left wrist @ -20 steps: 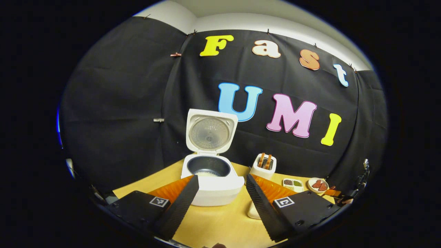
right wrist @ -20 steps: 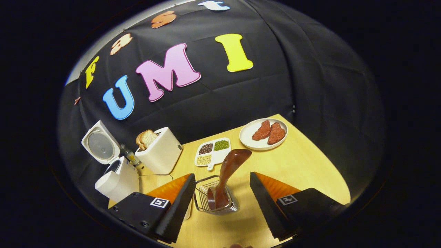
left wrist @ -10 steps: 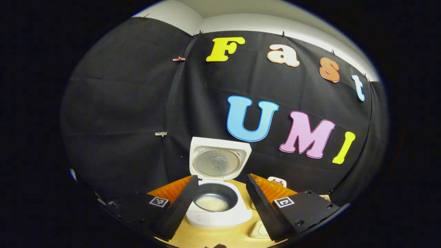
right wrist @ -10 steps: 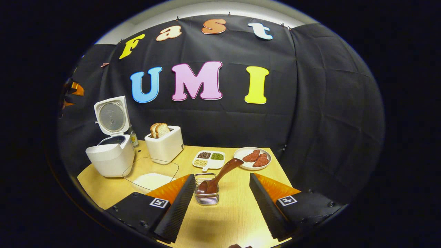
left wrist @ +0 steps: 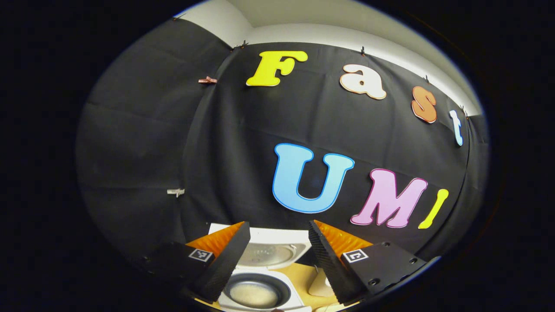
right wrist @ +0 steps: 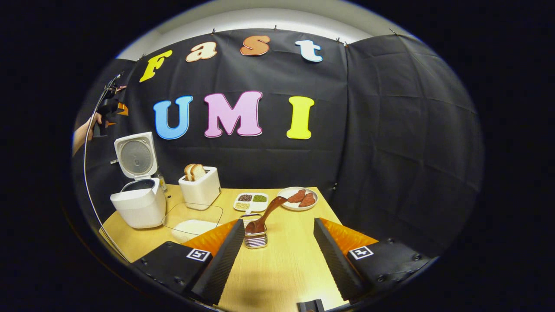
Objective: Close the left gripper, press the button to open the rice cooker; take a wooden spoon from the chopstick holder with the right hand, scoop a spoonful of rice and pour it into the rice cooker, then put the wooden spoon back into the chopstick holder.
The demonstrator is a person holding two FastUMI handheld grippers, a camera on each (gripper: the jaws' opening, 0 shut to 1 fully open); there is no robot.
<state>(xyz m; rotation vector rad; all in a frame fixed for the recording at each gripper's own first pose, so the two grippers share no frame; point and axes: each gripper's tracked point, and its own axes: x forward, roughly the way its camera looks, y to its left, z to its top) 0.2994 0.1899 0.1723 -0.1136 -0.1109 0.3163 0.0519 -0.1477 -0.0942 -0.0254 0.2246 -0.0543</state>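
Moved: right tongs [right wrist: 277,255] have backed away from the chopstick holder [right wrist: 255,237]; left tongs [left wrist: 277,255] have risen above the rice cooker [right wrist: 138,203].
Tongs: both spread open, empty.
Wooden spoon [right wrist: 265,213]: in holder, handle leaning right, ahead of right tongs.

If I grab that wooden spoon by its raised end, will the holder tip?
Probably somewhat. The wooden spoon leans far out of the small wire chopstick holder, so a sideways pull may drag or tip it. The spoon looks rigid and smooth, perhaps slippery. Lift it along its lean.
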